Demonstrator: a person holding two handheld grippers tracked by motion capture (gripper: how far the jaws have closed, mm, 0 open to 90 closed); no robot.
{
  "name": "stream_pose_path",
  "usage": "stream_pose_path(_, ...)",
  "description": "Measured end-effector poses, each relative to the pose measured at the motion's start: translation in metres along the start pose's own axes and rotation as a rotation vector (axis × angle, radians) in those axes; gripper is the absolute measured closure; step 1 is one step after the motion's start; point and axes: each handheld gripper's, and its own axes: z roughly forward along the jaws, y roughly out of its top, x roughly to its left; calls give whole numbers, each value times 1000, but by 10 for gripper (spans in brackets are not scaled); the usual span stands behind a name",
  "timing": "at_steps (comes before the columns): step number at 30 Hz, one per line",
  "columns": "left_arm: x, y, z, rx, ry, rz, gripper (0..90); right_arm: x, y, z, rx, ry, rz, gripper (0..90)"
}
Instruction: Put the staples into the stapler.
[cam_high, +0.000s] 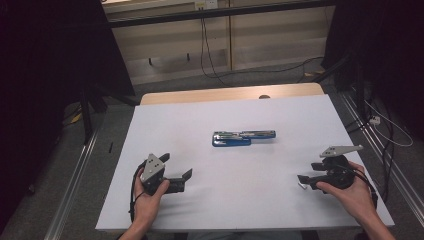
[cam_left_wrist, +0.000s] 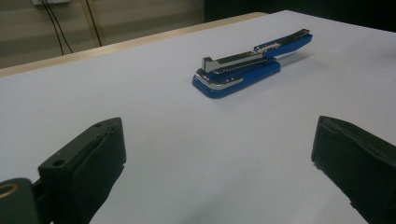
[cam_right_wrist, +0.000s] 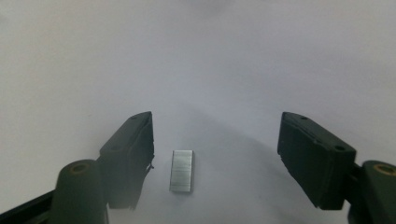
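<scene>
Stapler (cam_high: 243, 137) at 12 o'clock of table centre: showing blue body, silver metal top rail. Staple strip (cam_right_wrist: 181, 171): showing plain silvery grey, faintly ribbed. Table (cam_high: 235, 200): showing uniform white top, pale wood edge at far side. Both grippers' fingers (cam_left_wrist: 95, 161) showing matte black; top plates showing grey.

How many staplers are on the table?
1. The blue stapler lies opened out flat near the middle of the white table, between the two grippers and farther from the person. None seems hidden.
</scene>
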Motion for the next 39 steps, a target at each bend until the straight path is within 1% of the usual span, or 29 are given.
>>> stream_pose_path(2,0,0,0,0,-2,5,32,0,-1,0,24,17,0,375)
stream_pose_path(3,-1,0,0,-3,-3,1,32,0,-1,1,36,21,-12,410)
stream_pose_path(4,-1,0,-1,-5,-2,3,32,2,-1,0,45,1,-17,437)
stream_pose_path(5,-1,1,-1,-5,2,3,32,2,-1,0,39,-7,-26,460)
stream_pose_path(7,-1,1,-1,-4,4,5,32,3,0,-2,51,10,-22,509)
stream_pose_path(9,-1,1,-1,-2,6,5,32,3,0,-2,77,20,-15,554)
stream_pose_path(10,0,0,-1,1,8,8,32,3,0,-2,91,33,-16,579)
stream_pose_path(11,0,0,0,-2,9,5,32,4,0,-1,102,39,-17,622)
stream_pose_path(12,0,0,0,-2,9,4,32,5,0,-1,111,40,-30,655)
stream_pose_path(14,0,0,0,-1,9,6,32,8,1,0,130,37,-43,658)
stream_pose_path(15,0,0,0,-1,7,8,32,9,2,1,139,36,-48,673)
stream_pose_path(19,-1,0,0,-3,0,1,32,11,2,2,165,36,-54,679)
stream_pose_path(23,-1,0,1,5,-6,10,32,13,3,5,196,29,-68,683)
stream_pose_path(25,-1,0,1,7,-6,10,32,14,5,6,205,29,-84,683)
stream_pose_path(26,-1,0,1,7,-6,7,32,14,6,6,212,25,-84,683)
stream_pose_path(28,-1,0,1,7,-16,-4,32,15,7,7,217,21,-92,683)
stream_pose_path(31,-2,0,1,11,-14,3,32,16,8,9,231,6,-106,691)
stream_pose_path(32,-2,0,1,11,-16,1,32,16,9,10,238,12,-110,695)
stream_pose_path(39,-1,0,1,14,-14,3,32,19,12,13,276,11,-128,723)
